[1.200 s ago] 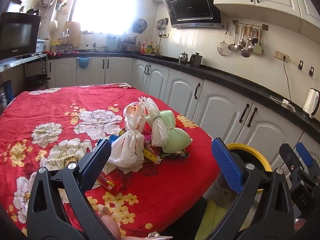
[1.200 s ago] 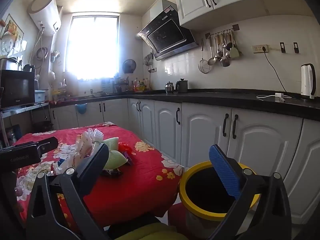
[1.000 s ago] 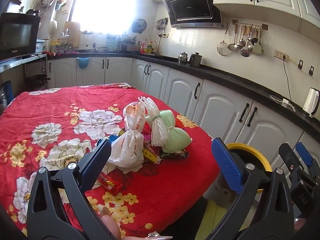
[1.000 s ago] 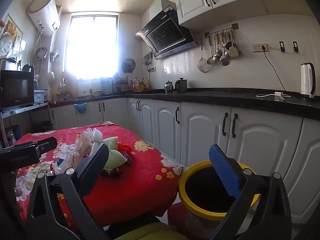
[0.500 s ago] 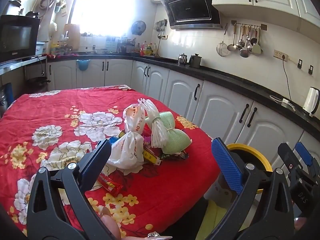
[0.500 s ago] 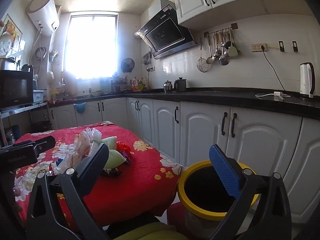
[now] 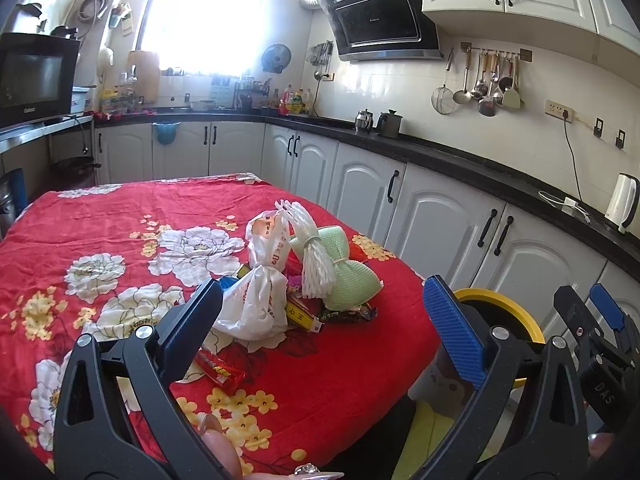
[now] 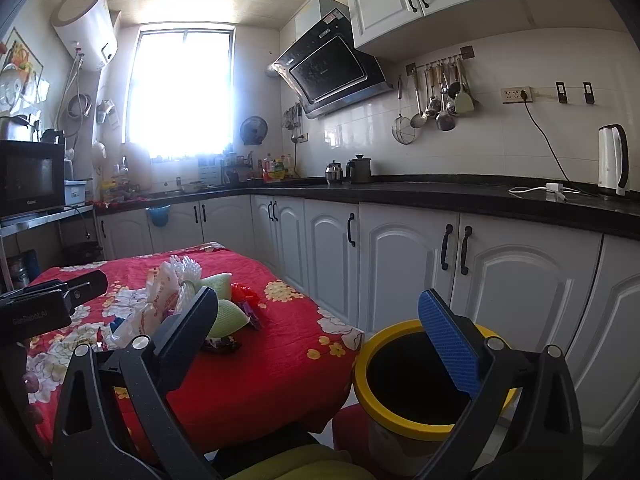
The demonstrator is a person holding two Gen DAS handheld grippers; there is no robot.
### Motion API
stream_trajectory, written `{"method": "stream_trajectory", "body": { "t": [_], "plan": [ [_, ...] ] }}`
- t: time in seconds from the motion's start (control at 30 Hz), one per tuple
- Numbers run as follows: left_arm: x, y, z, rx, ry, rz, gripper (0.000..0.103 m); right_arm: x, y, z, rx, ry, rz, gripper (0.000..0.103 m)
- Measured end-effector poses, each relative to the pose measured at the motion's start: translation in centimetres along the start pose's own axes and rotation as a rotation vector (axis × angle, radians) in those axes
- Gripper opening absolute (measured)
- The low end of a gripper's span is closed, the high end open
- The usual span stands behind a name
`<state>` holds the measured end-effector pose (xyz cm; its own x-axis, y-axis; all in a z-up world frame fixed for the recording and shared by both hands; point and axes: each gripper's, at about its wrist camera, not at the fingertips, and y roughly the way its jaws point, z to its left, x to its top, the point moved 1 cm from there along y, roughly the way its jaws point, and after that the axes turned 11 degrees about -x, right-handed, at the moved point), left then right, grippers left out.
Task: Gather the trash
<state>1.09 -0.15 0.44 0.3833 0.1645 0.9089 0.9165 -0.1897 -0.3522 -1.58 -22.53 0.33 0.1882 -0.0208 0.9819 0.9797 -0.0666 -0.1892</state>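
Left wrist view: left tool (image 7: 320,312) jaws apart, empty, above near worktop (image 7: 352,364) edge.
Trash pile (image 7: 280,280): near worktop's right edge.
Right tool (image 8: 320,320): jaws apart, empty.
Bin (image 8: 400,420): open, just right of worktop.

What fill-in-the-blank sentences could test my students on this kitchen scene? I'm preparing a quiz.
1. The trash pile lies on a ____ flowered tablecloth.
2. The bin beside the table has a ____ rim.
3. Both the left gripper and right gripper are ____, holding nothing.
4. The kettle stands on the ____ counter.

Answers: red; yellow; open; black
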Motion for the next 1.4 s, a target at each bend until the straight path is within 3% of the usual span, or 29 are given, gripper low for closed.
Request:
{"method": "stream_trajectory", "body": {
  "t": [0.93, 1.4],
  "plan": [
    [0.1, -0.3, -0.2, 0.001, 0.004, -0.003, 0.092, -0.3, 0.4, -0.1, 0.007, -0.006, 0.007, 0.098],
    [0.3, 0.3, 2.7, 0.045, -0.037, 0.012, 0.092, 0.4, 1.5, 2.8, 0.161, -0.046, 0.064, 0.098]
  ]
}}
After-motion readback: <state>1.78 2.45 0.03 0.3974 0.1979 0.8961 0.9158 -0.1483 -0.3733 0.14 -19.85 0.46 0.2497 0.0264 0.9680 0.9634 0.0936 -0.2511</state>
